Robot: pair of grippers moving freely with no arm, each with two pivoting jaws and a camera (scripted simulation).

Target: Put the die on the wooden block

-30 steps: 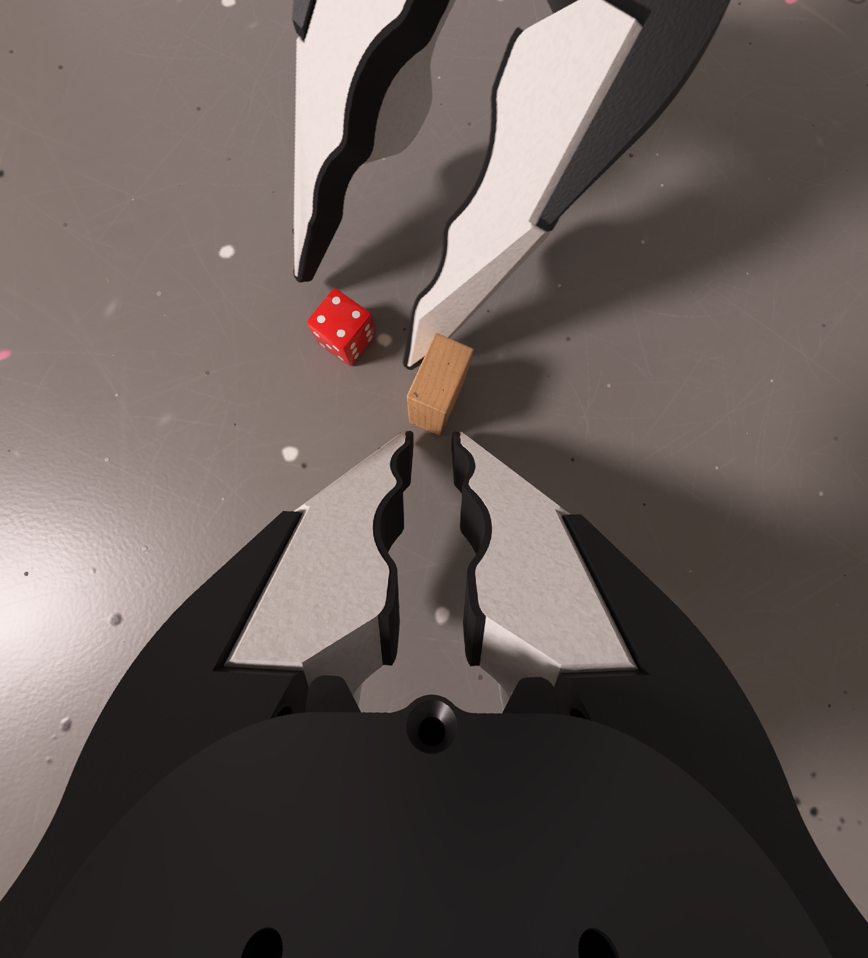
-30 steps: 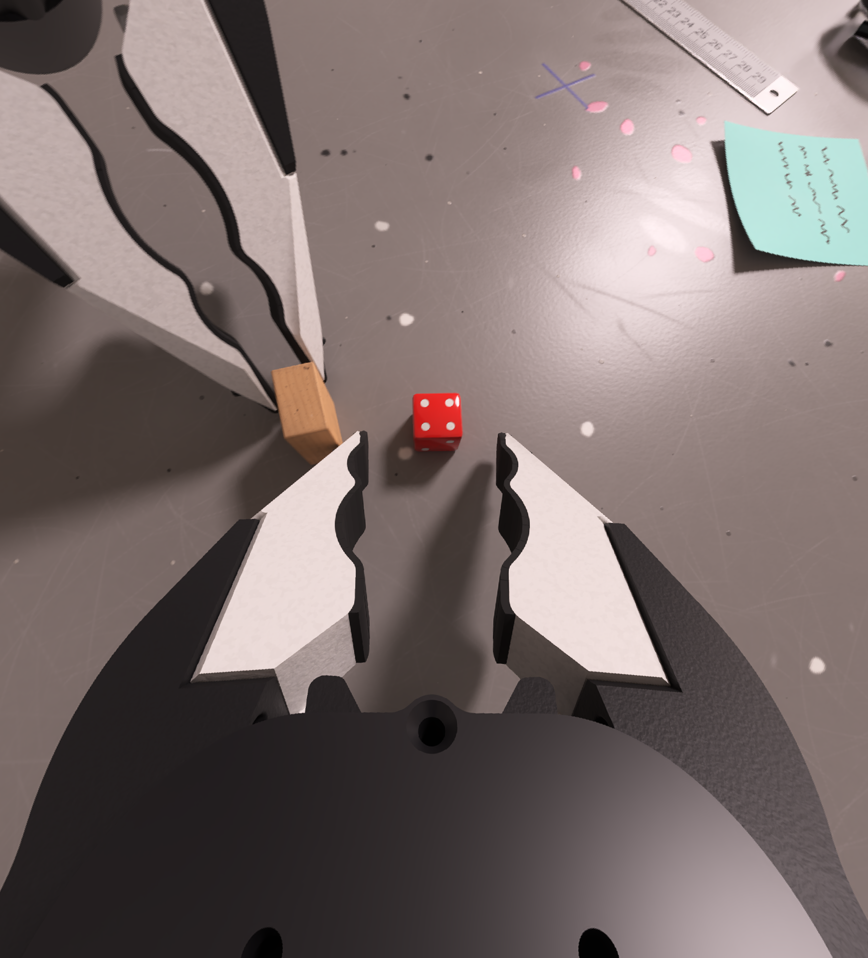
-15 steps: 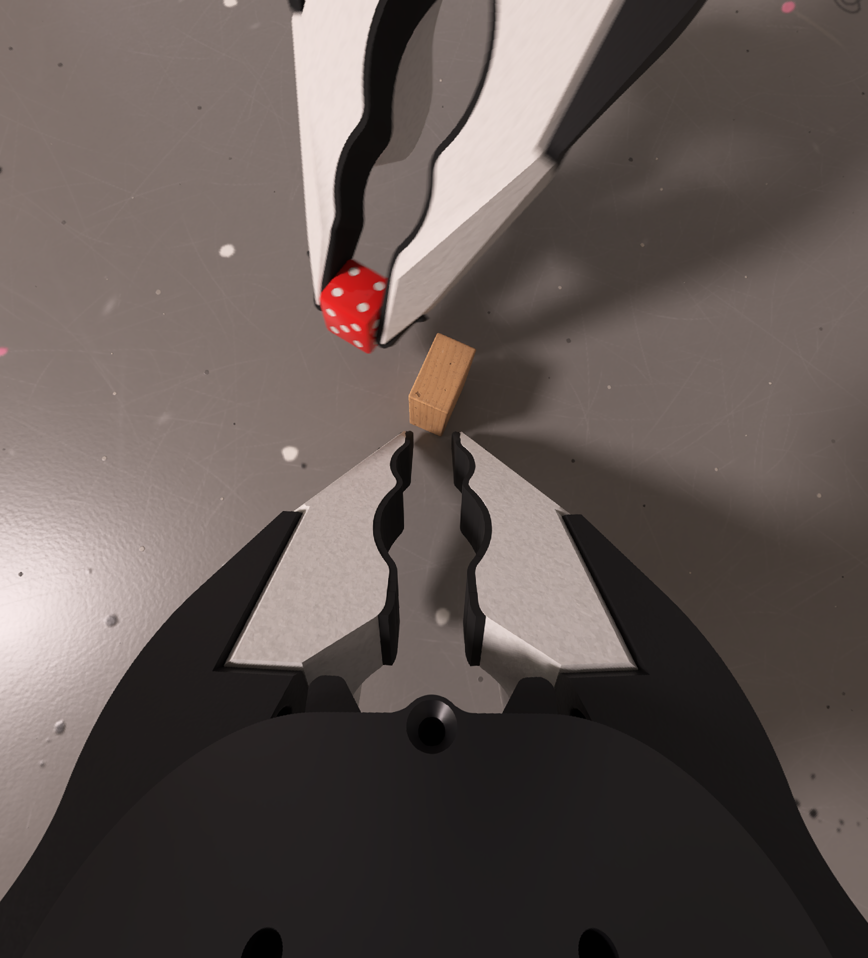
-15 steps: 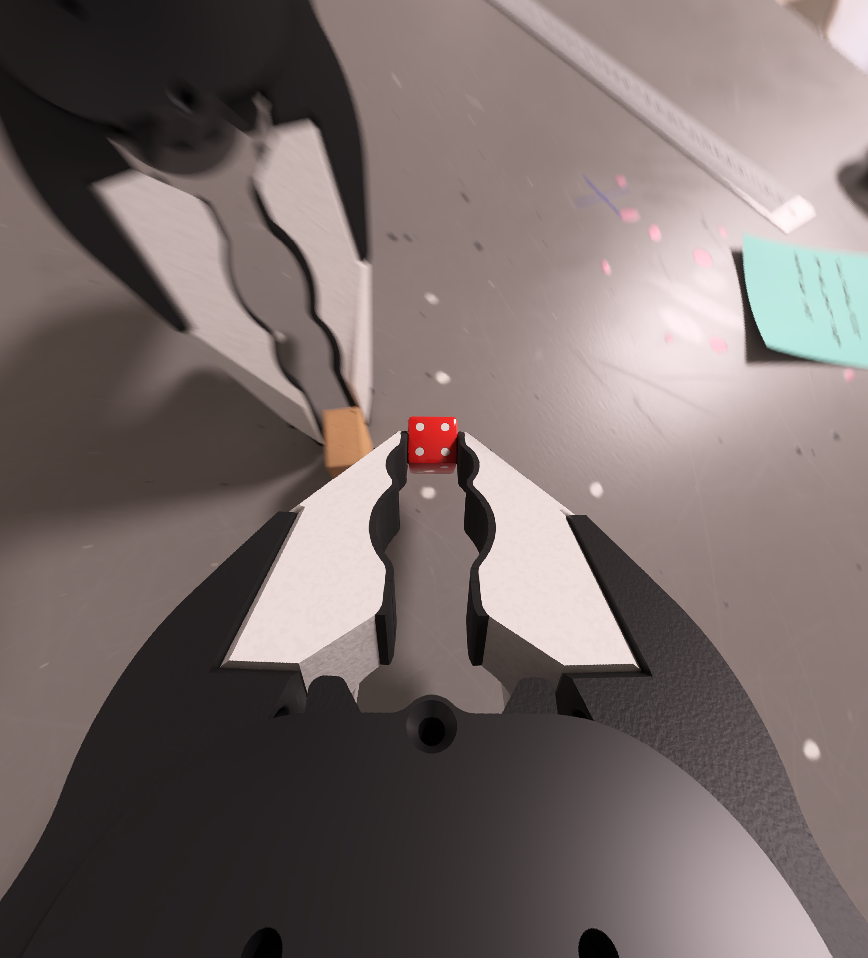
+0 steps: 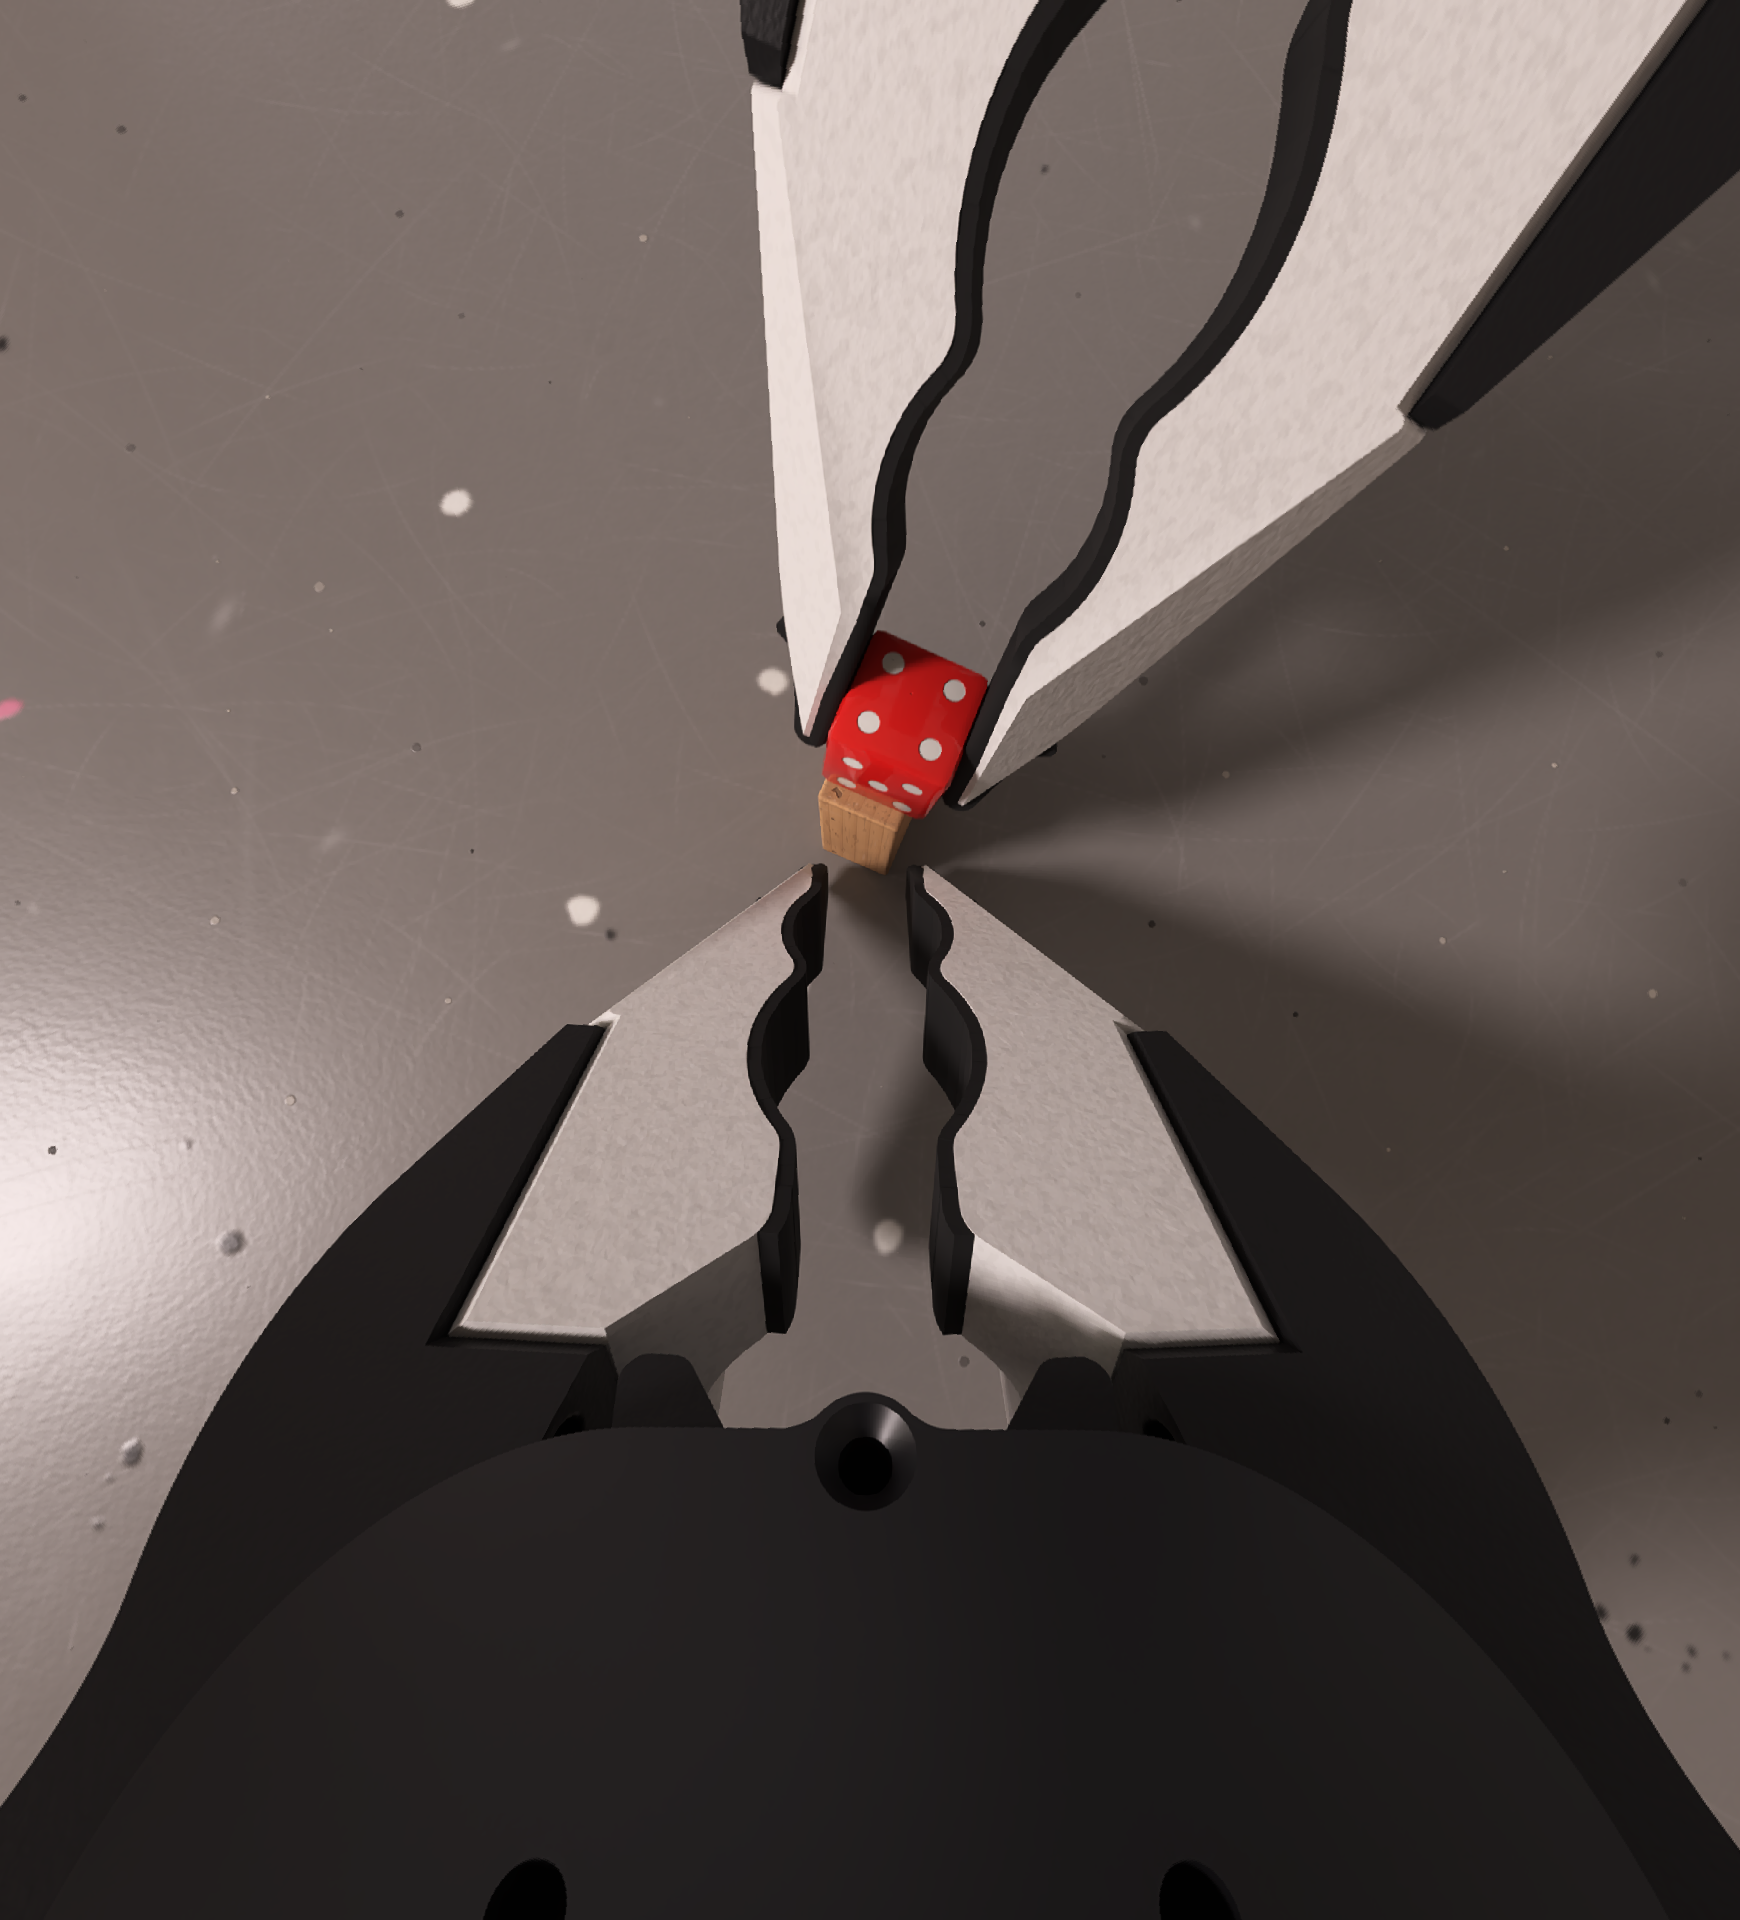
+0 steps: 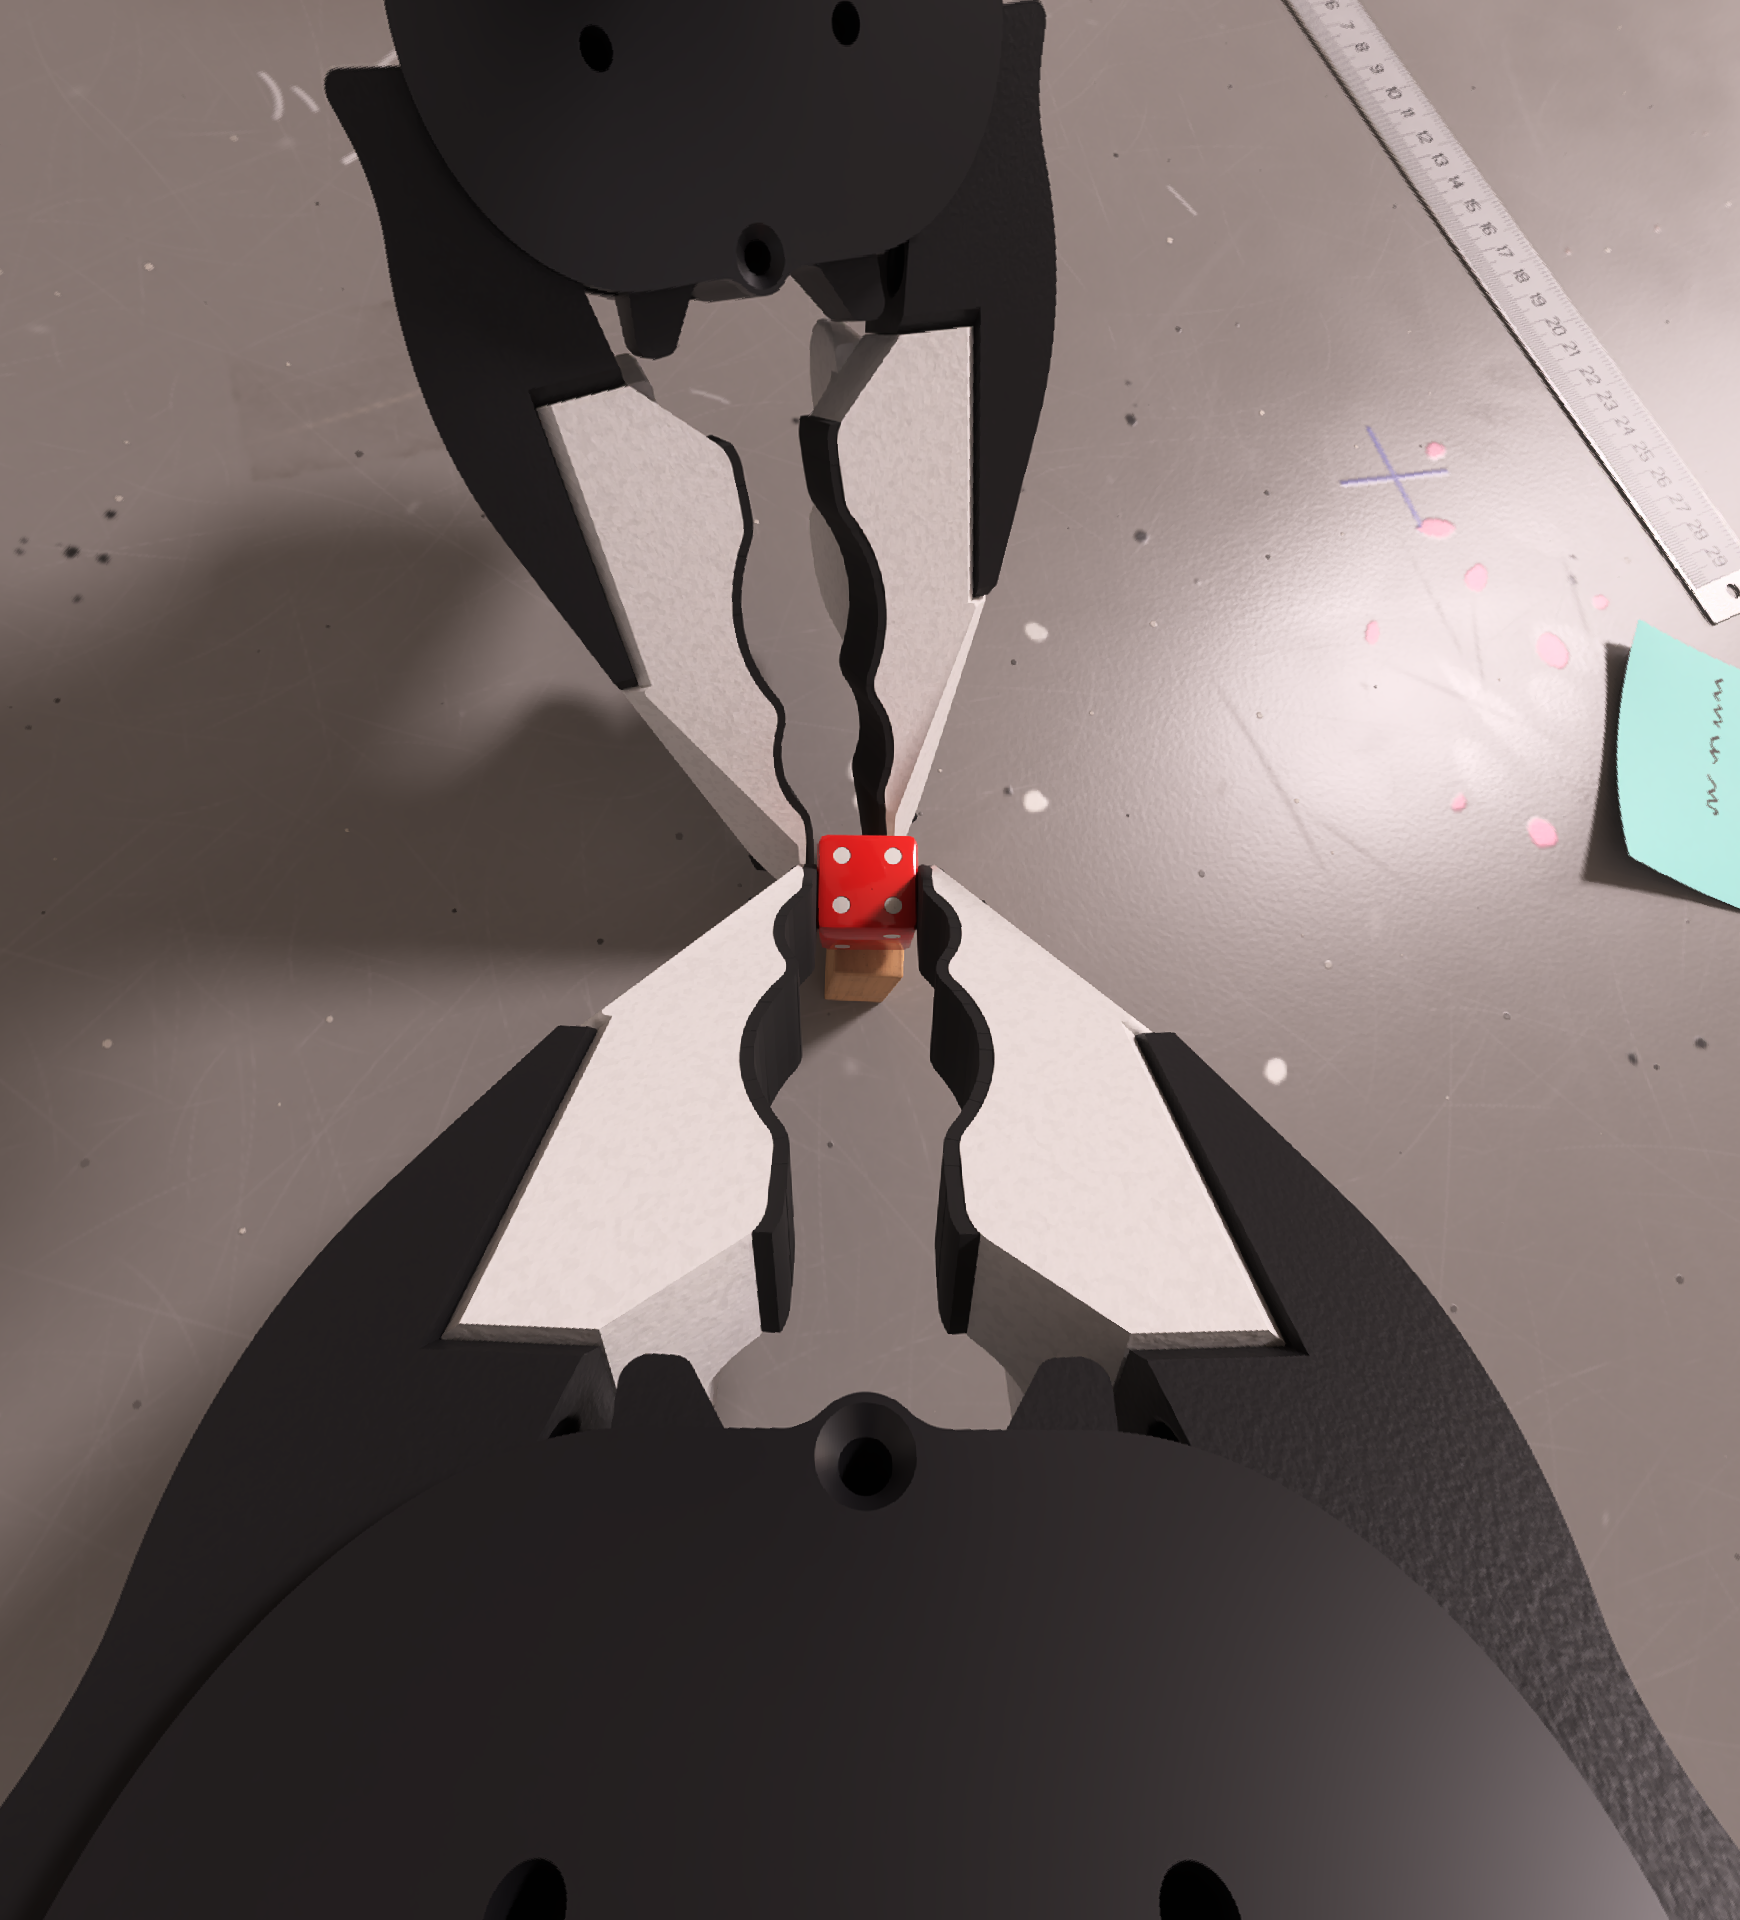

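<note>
— Grey tabletop point(image 6: 1261, 1039), scuffed, w/ white and pink paint specks. What's changed vs half a sec ago?

— Die point(image 6: 866, 883) has come off the table and over. It was beside the wooden block point(image 6: 858, 977); now it's directly over it, the block's top mostly hidden under it. Can't tell if touching or a hair apart.

— Who's got it?

— Right gripper point(image 6: 866, 894), fingertips clamped on the die's two sides. Same grip as before.

— Left gripper?

— Left gripper point(image 5: 866, 883) hasn't moved: fingers close together w/ a narrow gap, holding nothing, tips just short of the block.

— Counts?

— 1 die, 1 block, 2 grippers. Also 1 ruler point(image 6: 1531, 301) and 1 sticky note point(image 6: 1728, 779) off to the right, well apart from the action.

— Materials, shapes?

— Die: glossy red cube, rounded edges, white pips. Block: pale wood, visible grain, small upright rectangular piece. Grippers: matte black bodies, white grainy fingers w/ wavy black inner pads. Ruler: flat grey metal strip, hole at the end. Note: teal paper square w/ handwriting.
</note>
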